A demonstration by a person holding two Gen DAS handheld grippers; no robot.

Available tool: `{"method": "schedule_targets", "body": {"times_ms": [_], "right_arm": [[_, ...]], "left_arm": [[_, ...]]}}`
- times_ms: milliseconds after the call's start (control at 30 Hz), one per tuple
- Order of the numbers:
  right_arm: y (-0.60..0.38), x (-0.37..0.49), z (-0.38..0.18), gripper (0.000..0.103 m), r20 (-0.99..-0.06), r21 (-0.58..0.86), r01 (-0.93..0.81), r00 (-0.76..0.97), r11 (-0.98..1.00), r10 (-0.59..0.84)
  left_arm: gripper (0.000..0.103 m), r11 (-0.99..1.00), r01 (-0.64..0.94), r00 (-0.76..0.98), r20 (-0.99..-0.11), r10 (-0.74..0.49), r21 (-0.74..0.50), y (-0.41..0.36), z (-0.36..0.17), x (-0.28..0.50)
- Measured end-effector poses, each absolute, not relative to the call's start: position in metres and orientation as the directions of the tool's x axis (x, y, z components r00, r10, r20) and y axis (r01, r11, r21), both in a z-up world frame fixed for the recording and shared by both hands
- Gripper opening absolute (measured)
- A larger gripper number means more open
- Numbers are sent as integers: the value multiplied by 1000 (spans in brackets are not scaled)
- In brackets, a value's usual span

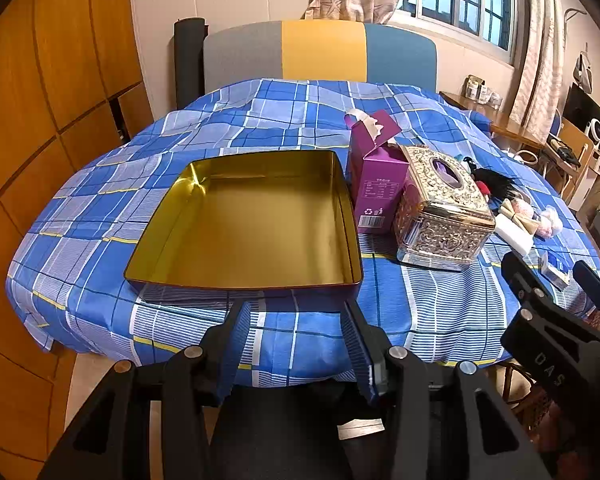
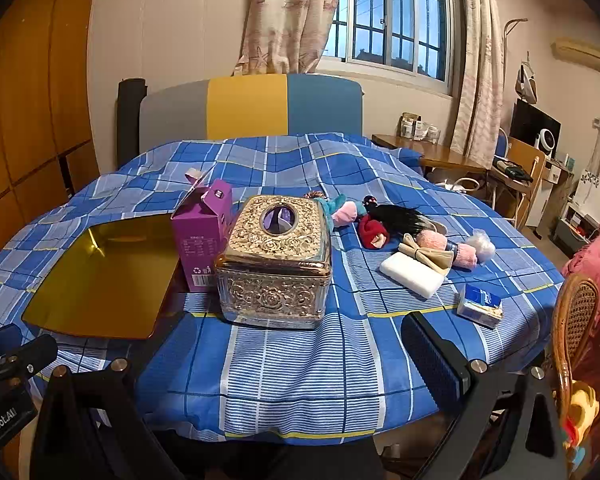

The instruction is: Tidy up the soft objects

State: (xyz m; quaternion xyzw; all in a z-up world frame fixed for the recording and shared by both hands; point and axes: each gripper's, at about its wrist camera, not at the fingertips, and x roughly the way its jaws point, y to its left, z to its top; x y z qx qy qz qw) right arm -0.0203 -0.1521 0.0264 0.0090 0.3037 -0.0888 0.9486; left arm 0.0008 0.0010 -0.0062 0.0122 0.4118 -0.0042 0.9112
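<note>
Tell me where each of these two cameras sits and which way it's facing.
Left wrist: on the left gripper at the table's near edge, facing the empty gold tin; its open fingers frame the bottom, with the right gripper at right.
Right wrist: on the right gripper, further right, facing the ornate tissue box and soft toys; open fingers below.
Shared: tin, tissue box, purple carton, plaid cloth.

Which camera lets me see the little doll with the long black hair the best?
The right wrist view. There the doll lies in the open on the blue checked cloth, red dress and black hair both showing. In the left wrist view the gold tissue box hides most of it; only the hair pokes out.
</note>
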Motion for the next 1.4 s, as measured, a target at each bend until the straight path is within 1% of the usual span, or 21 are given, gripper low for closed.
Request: {"method": "schedule_targets", "body": {"times_ms": [400, 467, 600, 667, 800, 933, 1000, 1067, 1133, 1233, 1367, 1400], "right_arm": [[-159, -17, 25, 103, -580, -28, 188, 797, 982, -169], [-165, -14, 25, 103, -582, -31, 206, 792, 978, -185], [-188, -5, 25, 103, -611, -15, 253, 764, 967, -209], [-207, 2, 24, 103, -633, 0, 281, 743, 960, -218], [-254, 19, 20, 103, -680, 7, 326, 695, 945, -234], [-299, 47, 16, 103, -721, -113, 328, 622, 938, -304], [-322, 68, 10, 103, -770, -166, 292, 559, 942, -308], [-351, 95, -1, 103, -847, -168, 213, 469, 963, -251], [-373, 114, -10, 100, -893, -188, 161, 382, 969, -237], [-405, 132, -23, 99, -930, -230, 92, 273, 969, -246], [-429, 143, -46, 96, -971, -194, -7, 145, 981, -191], [-433, 144, -52, 95, -975, -188, -26, 125, 982, -183]], "left_arm": [[48, 1000, 20, 623, -782, -10, 4, 5, -16, 8], [48, 999, 43, 606, -794, -46, -25, 5, -20, 9], [48, 978, 111, 555, -806, -207, -174, 7, -28, 11], [48, 966, 140, 525, -811, -258, -217, 5, -32, 12], [48, 954, 189, 488, -820, -298, -234, -5, -36, 12], [48, 925, 241, 435, -819, -375, -295, -17, -36, 16], [48, 915, 262, 412, -822, -392, -305, -24, -36, 17], [48, 915, 281, 392, -835, -385, -290, -32, -37, 19], [48, 911, 299, 370, -846, -385, -284, -40, -38, 20], [48, 908, 306, 357, -849, -389, -286, -47, -38, 23], [48, 898, 338, 387, -827, -407, -284, -59, -31, 26], [48, 897, 354, 403, -822, -402, -265, -64, -28, 26]]}}
